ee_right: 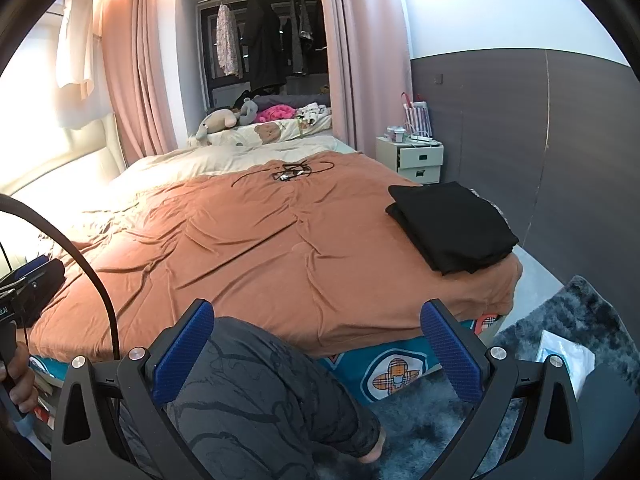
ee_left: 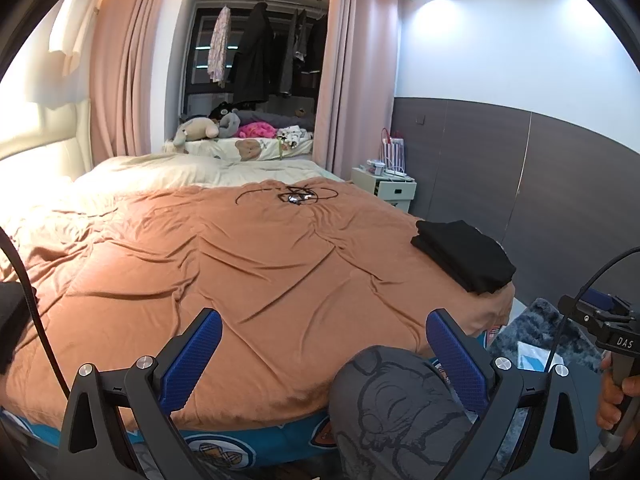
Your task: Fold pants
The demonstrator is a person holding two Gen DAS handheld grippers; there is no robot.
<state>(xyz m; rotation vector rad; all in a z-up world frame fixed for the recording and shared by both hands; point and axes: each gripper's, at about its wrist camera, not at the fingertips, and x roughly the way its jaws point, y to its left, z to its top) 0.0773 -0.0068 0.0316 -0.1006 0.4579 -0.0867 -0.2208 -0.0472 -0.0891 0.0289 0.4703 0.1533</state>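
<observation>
Wide-spread and empty, the left claw [ee_left: 324,354] hangs over the near edge of the bed [ee_left: 240,264], its blue pads [ee_left: 200,354] gripping nothing. From the left wrist camera, the black pants [ee_left: 466,254] lie folded in a compact stack at the bed's far right corner, well apart from the claw, a spot that appears chosen to leave the orange bedspread free. A tangle of dark cable [ee_left: 294,195] sits near the pillows. A hand [ee_left: 618,396] grips the other tool's handle at the right edge.

From the right wrist camera, the right claw [ee_right: 318,354] is equally wide open and holds nothing, poised above the person's patterned knee [ee_right: 260,392]. The folded pants [ee_right: 452,226] rest squarely on the same corner, beside the nightstand [ee_right: 420,158]. Judging by the neat stack and both tools drawn back, the fold looks complete.
</observation>
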